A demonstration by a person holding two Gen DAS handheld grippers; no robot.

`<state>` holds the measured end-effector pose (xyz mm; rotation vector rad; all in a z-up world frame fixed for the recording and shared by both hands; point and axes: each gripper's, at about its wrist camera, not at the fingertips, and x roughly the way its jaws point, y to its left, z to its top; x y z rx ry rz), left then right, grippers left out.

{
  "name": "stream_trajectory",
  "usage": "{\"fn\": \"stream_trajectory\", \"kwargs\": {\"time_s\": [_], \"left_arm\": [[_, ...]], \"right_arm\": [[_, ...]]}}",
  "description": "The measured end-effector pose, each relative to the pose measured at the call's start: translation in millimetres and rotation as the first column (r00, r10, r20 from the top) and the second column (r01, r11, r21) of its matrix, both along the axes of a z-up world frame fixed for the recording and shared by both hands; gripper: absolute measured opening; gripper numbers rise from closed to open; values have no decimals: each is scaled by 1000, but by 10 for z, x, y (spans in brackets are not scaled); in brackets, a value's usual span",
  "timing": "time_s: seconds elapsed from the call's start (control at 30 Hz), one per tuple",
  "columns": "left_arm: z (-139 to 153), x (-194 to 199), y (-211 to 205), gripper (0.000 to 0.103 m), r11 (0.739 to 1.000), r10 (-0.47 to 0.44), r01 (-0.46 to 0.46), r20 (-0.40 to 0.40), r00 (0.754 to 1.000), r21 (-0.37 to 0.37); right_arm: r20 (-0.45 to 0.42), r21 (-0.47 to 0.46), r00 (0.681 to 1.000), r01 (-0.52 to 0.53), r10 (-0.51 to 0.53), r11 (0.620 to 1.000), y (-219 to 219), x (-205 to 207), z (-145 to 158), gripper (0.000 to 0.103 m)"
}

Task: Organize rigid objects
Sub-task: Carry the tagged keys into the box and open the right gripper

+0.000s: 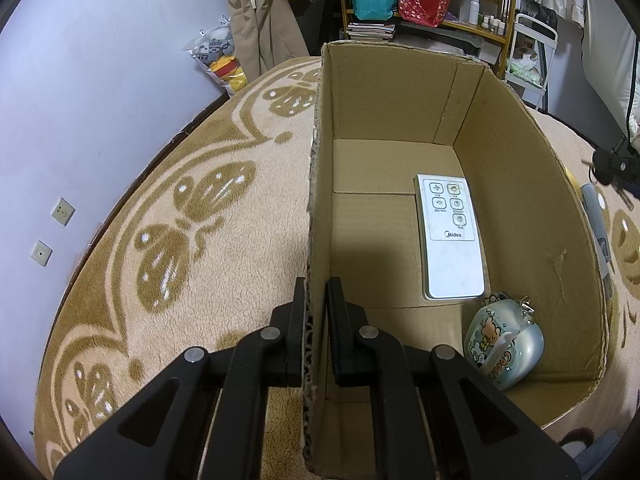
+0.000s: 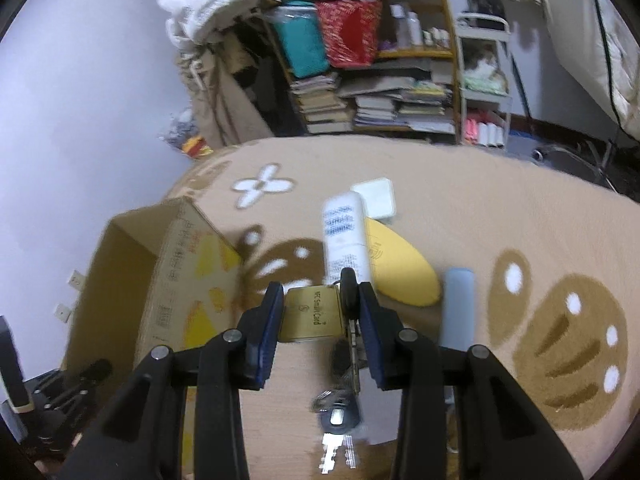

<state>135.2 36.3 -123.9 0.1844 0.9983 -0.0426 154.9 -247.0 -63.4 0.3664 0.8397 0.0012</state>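
fingers (image 2: 320,312) around upright padlock (image 2: 310,314)

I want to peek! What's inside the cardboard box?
Inside the cardboard box lie a white remote and a round cartoon trinket. The near corner of the floor hides behind the left gripper, clamped on the wall.

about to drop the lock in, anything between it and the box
Nothing visible. The lock with its keys hangs in the right gripper over bare rug; the box stands open beside it, steadied by the left gripper.
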Motion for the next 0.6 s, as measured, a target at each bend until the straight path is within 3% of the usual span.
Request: {"fn": "stream_trajectory", "kwargs": {"time_s": [0.27,0.6], "left_arm": [[-4,-2,5,9,1000,-2,2,0,1000,4],[-4,1,14,9,1000,0,0,-1,1000,5]], "right_arm": [[102,7,988,-121,120,993,438,-41,350,40],[186,-16,939,-292,290,956,1065,-186,621,40]]}}
